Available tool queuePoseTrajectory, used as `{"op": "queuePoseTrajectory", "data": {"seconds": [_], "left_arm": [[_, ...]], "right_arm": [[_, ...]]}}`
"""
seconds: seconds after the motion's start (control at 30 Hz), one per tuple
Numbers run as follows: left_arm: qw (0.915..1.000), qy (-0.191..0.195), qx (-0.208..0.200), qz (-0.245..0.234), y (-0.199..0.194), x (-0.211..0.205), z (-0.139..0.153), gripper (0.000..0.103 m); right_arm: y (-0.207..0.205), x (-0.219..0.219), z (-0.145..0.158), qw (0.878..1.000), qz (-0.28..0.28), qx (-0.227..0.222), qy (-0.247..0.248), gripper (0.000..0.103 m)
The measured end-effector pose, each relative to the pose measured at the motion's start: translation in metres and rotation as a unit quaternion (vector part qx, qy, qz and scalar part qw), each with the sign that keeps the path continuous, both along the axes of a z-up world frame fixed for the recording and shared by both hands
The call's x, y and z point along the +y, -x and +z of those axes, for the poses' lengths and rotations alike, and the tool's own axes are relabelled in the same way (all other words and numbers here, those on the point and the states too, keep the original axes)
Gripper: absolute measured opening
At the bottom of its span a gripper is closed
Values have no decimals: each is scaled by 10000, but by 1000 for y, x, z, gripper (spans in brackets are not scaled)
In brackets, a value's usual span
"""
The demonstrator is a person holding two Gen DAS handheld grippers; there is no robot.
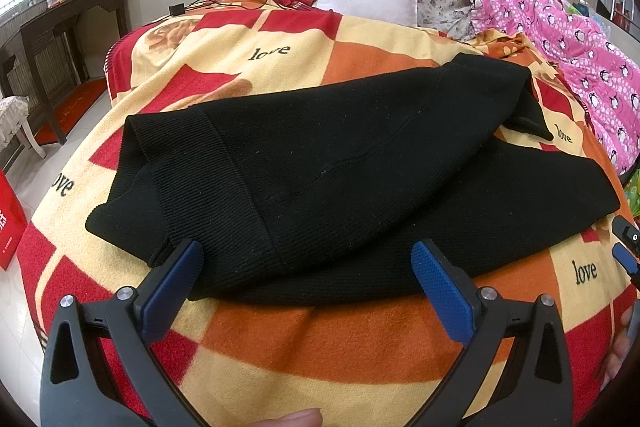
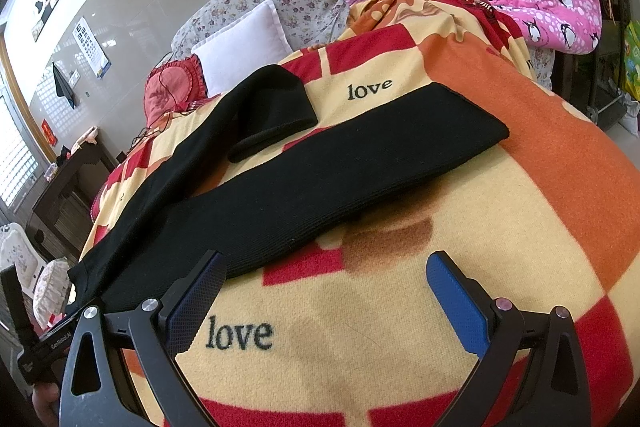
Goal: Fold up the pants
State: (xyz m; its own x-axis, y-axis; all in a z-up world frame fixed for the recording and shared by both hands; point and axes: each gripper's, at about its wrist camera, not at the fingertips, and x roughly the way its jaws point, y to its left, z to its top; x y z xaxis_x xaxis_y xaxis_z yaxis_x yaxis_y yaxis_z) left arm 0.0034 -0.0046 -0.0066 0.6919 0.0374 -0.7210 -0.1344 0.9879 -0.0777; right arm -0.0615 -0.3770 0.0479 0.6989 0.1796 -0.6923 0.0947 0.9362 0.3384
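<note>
Black ribbed pants (image 1: 340,163) lie spread across the red, orange and cream "love" blanket (image 1: 328,339) on my bed, one leg's end curled back on itself. My left gripper (image 1: 308,263) hangs spread wide at the near edge by the waistband, holding nothing. My right gripper (image 2: 324,275) is likewise spread and empty, its left finger (image 2: 196,299) just beside the near leg.

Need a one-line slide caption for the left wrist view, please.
Open left gripper poised at the near edge of black pants spread on a patterned blanket.
</note>
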Motion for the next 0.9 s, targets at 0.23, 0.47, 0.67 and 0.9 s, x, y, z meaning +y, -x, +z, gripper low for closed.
{"op": "queuePoseTrajectory", "data": {"seconds": [0.23,0.47,0.67,0.9], "left_arm": [[10000,-8,3,1,0,0,0,103],[10000,-8,4,-1,-1,0,0,103],[10000,16,16,-6,-1,1,-1,103],[10000,-54,36,-2,-1,-2,-1,103]], "right_arm": [[0,0,1,10000,2,0,-3,101],[0,-1,0,10000,2,1,-5,101],[0,-2,0,10000,-9,-2,-19,101],[0,-3,0,10000,-15,-2,-25,101]]}}
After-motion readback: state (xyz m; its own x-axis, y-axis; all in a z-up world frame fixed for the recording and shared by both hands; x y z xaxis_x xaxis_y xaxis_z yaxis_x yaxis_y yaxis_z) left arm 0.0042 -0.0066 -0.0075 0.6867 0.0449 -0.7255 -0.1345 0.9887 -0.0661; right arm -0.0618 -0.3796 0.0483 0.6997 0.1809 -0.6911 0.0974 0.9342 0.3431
